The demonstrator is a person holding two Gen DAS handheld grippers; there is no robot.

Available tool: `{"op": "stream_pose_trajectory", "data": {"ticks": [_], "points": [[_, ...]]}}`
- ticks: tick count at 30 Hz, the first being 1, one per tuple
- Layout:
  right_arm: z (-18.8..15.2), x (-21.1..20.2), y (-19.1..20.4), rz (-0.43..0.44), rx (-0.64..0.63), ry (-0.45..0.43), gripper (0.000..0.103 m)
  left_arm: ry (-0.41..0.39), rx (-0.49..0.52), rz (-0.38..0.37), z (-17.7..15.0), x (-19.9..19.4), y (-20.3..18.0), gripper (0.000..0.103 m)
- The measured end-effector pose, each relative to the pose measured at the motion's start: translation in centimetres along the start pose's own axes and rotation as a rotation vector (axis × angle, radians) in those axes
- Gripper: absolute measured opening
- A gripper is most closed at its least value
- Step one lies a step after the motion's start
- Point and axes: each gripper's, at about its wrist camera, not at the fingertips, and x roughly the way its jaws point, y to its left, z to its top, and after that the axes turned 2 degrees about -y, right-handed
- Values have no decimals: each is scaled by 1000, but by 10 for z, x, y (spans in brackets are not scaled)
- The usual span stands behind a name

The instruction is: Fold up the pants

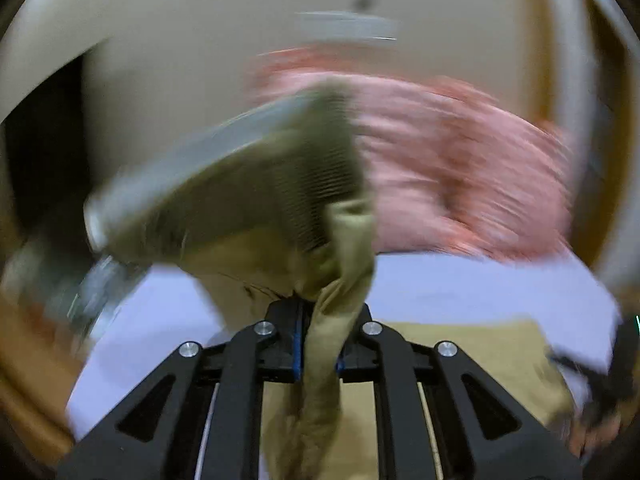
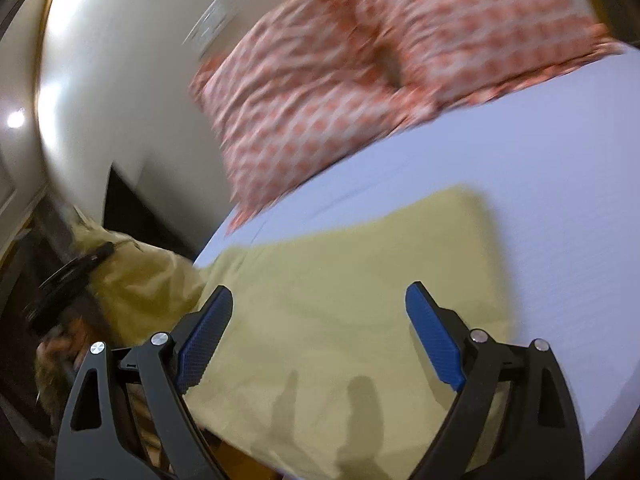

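The tan pants [image 2: 344, 300] lie mostly flat on the pale blue bed [image 2: 560, 208], low in the frame. The left gripper [image 1: 318, 344] squeezes a bunched, twisted piece of them, lifted up. The right gripper [image 2: 320, 336] is spread wide above the flat part, holding nothing.

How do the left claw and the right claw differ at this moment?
The left claw is shut on a bunched strip of the khaki pants, while the right claw stands wide open and holds nothing. The left claw has lifted its cloth up off the bed sheet; the right claw hovers over the part of the pants lying flat on the sheet. Both share black frames and blue pads.
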Motion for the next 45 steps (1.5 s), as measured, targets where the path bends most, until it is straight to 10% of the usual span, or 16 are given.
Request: {"op": "stream_pose_trajectory", "data": {"ticks": [6,9,15,19,25,34,37,45], "points": [[23,-38,-50,-68,141,-95,90,192,377,-337,-82,46,-164,12],[26,-28,-64,-80,161,-24,90,250,476,-327,-128,62,-194,13],[27,12,-58,-143,78,122,77,86,566,-340,-143,28,-197,23],[31,1,-42,-102,32,44,72,109,480,-371,-134,28,-189,26],[30,13,-39,16,50,186,60,96,330,-483,-124,-3,-160,52],[12,38,-38,39,21,313,39,92,70,-382,-103,-1,-90,62],[12,44,-45,72,47,325,13,98,-12,-352,-98,8,-69,63],[22,8,-45,193,120,219,8,107,-178,-223,-86,19,-1,71]]}}
